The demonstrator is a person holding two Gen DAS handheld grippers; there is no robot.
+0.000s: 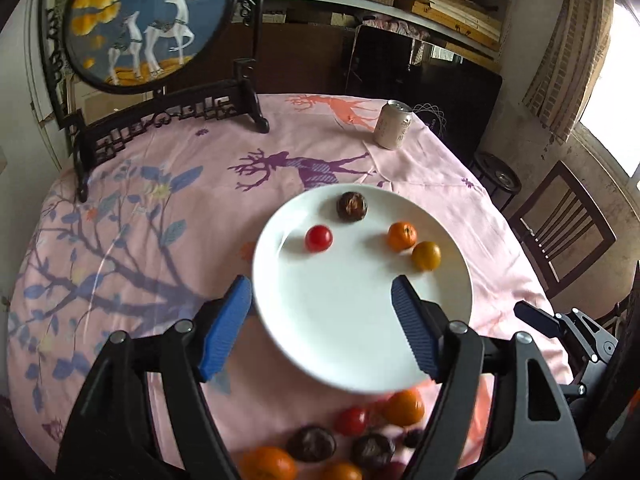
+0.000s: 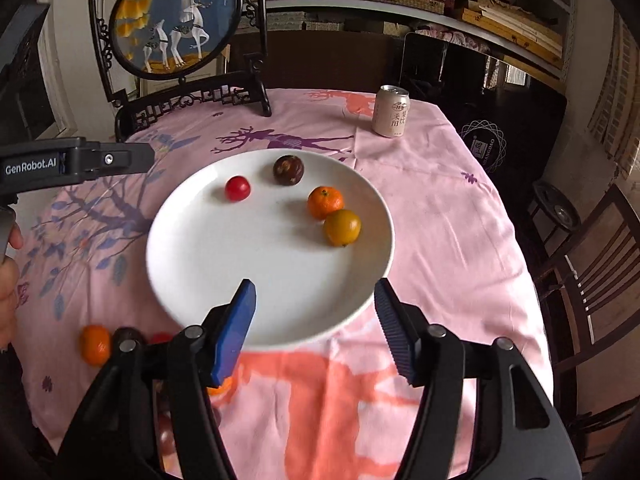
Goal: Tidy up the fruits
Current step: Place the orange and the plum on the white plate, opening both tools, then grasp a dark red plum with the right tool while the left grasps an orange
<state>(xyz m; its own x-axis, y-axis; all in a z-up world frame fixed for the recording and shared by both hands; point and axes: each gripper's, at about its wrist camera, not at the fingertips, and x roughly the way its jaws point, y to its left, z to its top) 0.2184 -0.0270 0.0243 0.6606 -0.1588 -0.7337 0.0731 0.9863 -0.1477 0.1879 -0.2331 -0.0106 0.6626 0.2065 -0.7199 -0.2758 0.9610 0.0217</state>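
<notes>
loose fruit sits closest to me in the left wrist view: an orange mandarin, a red cherry tomato, two dark brown fruits and more orange ones at the bottom edge, all lying on the pink cloth of the worktop just short of the plate. i judge this is the pile not yet sorted.

my left claw is spread wide with nothing between its blue pads; it hangs over the plate's near left edge. my right claw is equally wide apart and empty, poised above the plate's near rim, which suggests i am between picks, neither hand committed to a fruit.

the white plate is the collecting dish. on it lie four pieces: a red tomato on plate towards the far left, a dark brown fruit on plate at the far side, and a mandarin on plate touching a yellower orange fruit on the right. like seems to be kept beside like, so the near half stays free for the rest.

farther off stands a drinks can, well apart from the plate, and beyond it a round deer screen on a black stand.
</notes>
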